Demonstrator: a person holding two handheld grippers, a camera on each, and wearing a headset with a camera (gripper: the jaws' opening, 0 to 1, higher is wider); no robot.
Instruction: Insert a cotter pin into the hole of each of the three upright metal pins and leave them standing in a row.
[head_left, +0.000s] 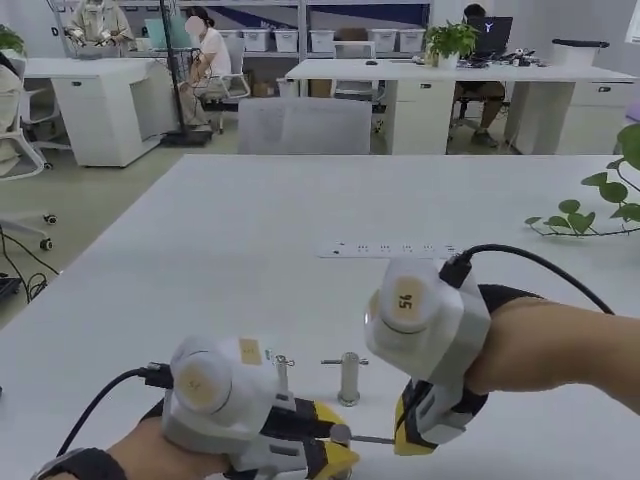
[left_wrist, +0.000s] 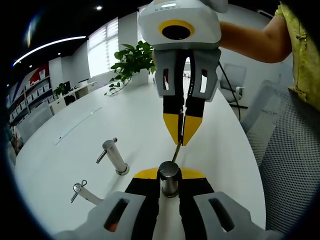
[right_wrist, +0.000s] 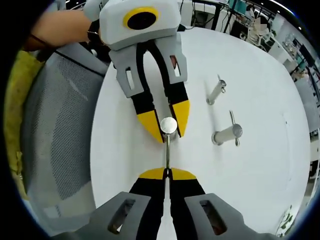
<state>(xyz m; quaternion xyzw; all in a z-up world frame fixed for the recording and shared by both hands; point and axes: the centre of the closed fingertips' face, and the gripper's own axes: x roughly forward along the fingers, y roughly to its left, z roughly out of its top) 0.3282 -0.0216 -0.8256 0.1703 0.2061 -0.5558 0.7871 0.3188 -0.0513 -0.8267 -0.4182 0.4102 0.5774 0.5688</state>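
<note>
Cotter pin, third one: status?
Left claw shut on third metal pin. Right claw shut on cotter pin, tip at the pin. Other two pins cottered, standing.

First pin (head_left: 349, 378) & second pin (head_left: 282, 372), steel, upright on tabletop (head_left: 250, 250), cotters (head_left: 330, 361) thru both. Third pin (left_wrist: 169, 179) clamped in my left tongs (left_wrist: 169, 174); loose cotter pin (left_wrist: 176, 151) tip at its head.

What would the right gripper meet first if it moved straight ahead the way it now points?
Most likely the metal pin held in the left gripper: the cotter pin in the right gripper aims at its top, apparently touching it.
</note>
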